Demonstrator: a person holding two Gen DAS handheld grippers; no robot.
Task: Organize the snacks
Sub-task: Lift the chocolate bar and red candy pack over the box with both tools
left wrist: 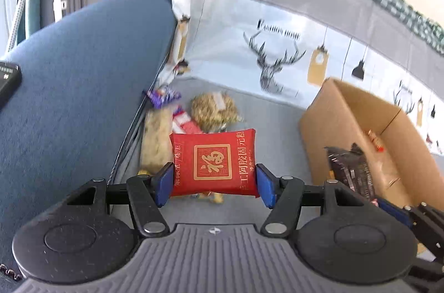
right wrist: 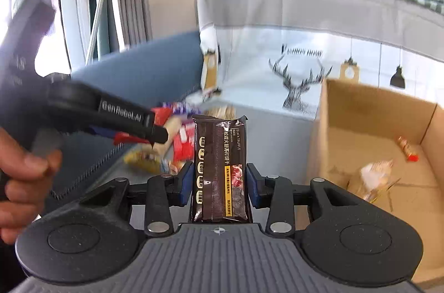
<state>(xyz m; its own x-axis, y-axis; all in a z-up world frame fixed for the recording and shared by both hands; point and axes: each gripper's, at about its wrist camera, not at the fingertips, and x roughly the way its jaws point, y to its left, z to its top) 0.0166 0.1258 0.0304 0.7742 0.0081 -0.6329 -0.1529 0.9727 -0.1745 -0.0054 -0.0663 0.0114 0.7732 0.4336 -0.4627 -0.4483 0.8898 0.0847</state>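
Left wrist view has the left gripper (left wrist: 214,183) nearest, its blue pads (left wrist: 163,182) pinching a red packet (left wrist: 213,162) by both side edges, held above the grey cover (left wrist: 277,121). Beyond it a loose pile of snacks (left wrist: 191,112) lies against the blue cushion (left wrist: 83,71). At right stands an open cardboard box (left wrist: 347,110). Right wrist view shows the right gripper (right wrist: 219,182) clamped on an upright dark cracker pack (right wrist: 219,168), with the box (right wrist: 360,104) just beside it, a small red snack (right wrist: 407,148) and a clear wrapper (right wrist: 374,176) lying inside.
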